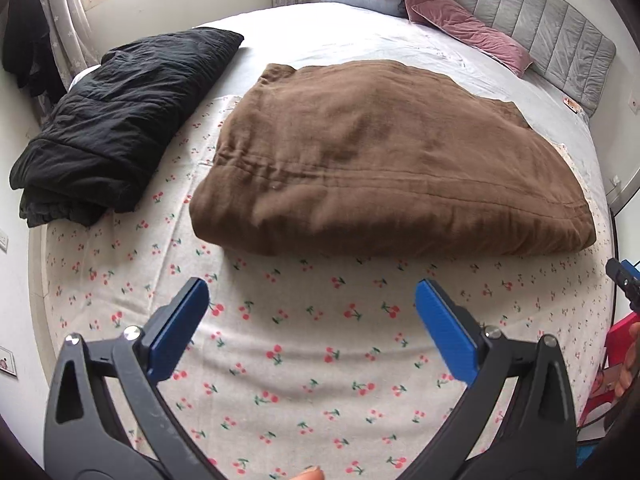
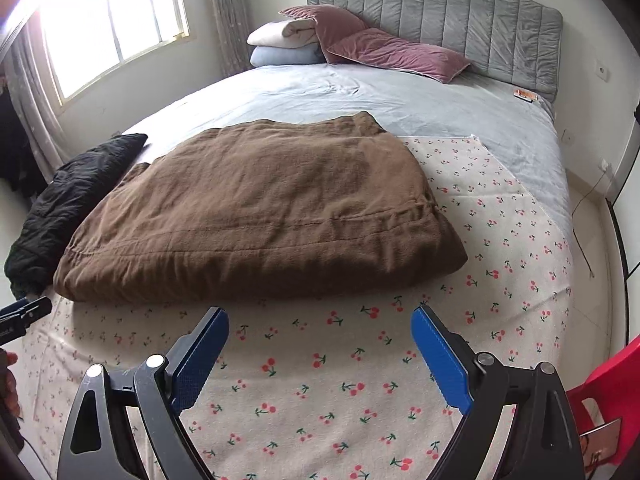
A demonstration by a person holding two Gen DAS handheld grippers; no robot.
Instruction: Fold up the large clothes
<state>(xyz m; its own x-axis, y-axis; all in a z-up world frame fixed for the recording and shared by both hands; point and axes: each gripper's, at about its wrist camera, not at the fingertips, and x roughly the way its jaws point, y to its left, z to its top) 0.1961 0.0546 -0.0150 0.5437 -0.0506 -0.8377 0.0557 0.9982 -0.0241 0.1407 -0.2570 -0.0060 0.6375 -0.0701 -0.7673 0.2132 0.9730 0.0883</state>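
- The brown garment (image 1: 384,152) lies folded into a thick pad on the cherry-print cloth (image 1: 288,360) on the bed, long axis running left to right.
- It sits straight ahead of both grippers, its near folded edge just beyond the fingers.
- Left gripper (image 1: 312,328) and right gripper (image 2: 320,354) are both spread wide, holding nothing; neither looks clearly nearer.
- A black garment (image 1: 120,120) lies folded to its left.

Daylight enters through the window (image 2: 112,20) at far left, blown out white; the bed (image 2: 400,96) is evenly lit, shadows soft, edges bent and dark.
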